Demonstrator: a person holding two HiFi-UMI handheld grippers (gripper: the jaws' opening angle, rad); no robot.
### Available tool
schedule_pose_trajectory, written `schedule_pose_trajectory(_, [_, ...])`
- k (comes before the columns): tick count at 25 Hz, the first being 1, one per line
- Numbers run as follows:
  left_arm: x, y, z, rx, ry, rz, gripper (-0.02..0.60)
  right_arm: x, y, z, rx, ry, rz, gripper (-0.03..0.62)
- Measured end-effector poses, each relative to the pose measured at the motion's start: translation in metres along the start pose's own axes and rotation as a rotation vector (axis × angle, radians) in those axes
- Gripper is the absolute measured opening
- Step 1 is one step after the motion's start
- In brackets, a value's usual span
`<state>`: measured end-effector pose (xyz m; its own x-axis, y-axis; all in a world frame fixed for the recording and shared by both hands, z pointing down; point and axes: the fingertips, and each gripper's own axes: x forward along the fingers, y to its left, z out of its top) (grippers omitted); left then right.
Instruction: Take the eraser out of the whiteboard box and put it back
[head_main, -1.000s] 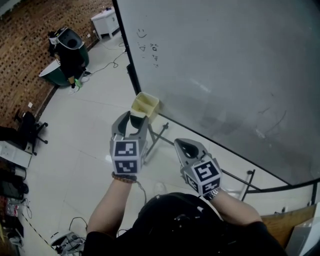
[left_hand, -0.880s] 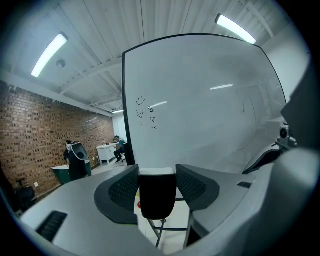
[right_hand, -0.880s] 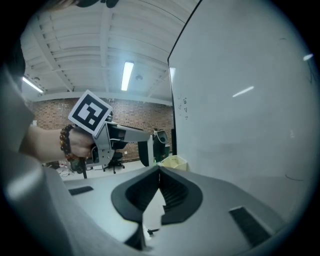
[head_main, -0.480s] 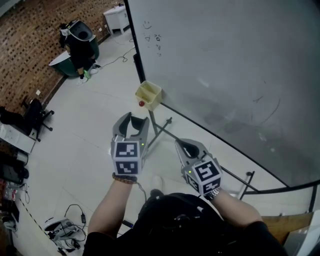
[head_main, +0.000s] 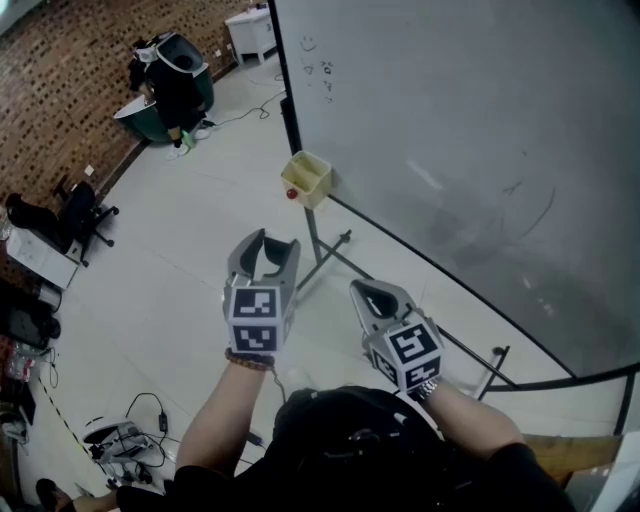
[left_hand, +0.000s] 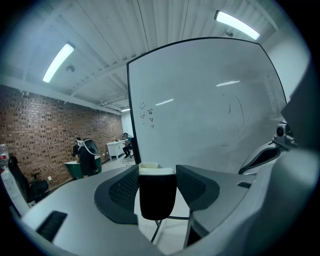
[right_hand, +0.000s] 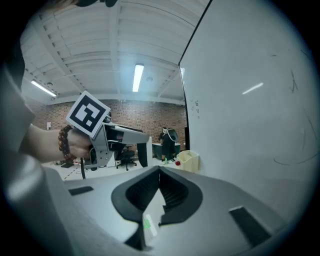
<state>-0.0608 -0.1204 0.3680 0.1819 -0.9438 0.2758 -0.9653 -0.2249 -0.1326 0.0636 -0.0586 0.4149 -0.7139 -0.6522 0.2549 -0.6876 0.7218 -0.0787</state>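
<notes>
A black eraser (left_hand: 157, 197) with a pale top stands between the pads of my left gripper (left_hand: 157, 176), which is shut on it. In the head view the left gripper (head_main: 263, 258) is held over the floor, below and left of the pale yellow box (head_main: 307, 178) that hangs on the whiteboard's (head_main: 480, 120) lower edge. The box (left_hand: 148, 165) peeps out behind the eraser. My right gripper (head_main: 372, 293) is shut and empty, at the right of the left one. The right gripper view shows the closed right gripper (right_hand: 159, 171), the left gripper (right_hand: 107, 140) with the eraser (right_hand: 143, 152), and the box (right_hand: 189, 161).
The whiteboard's metal stand legs (head_main: 325, 250) spread over the floor under the box. A small red thing (head_main: 291, 193) hangs at the box's left side. Far left are a person by a green bin (head_main: 175, 75), chairs (head_main: 80, 210), a white cabinet (head_main: 250, 30) and floor cables (head_main: 120, 440).
Both grippers have drawn back from the box, which now lies farther up the head view. The eraser stays in the left gripper and the right stays shut.
</notes>
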Motion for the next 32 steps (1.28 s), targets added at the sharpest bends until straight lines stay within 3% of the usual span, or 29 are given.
schedule_pose_trajectory(32, [-0.052, 0.052, -0.016, -0.01, -0.034, -0.059, 0.223, 0.028, 0.083, 0.006, -0.022, 0.019, -0.024, 0.015])
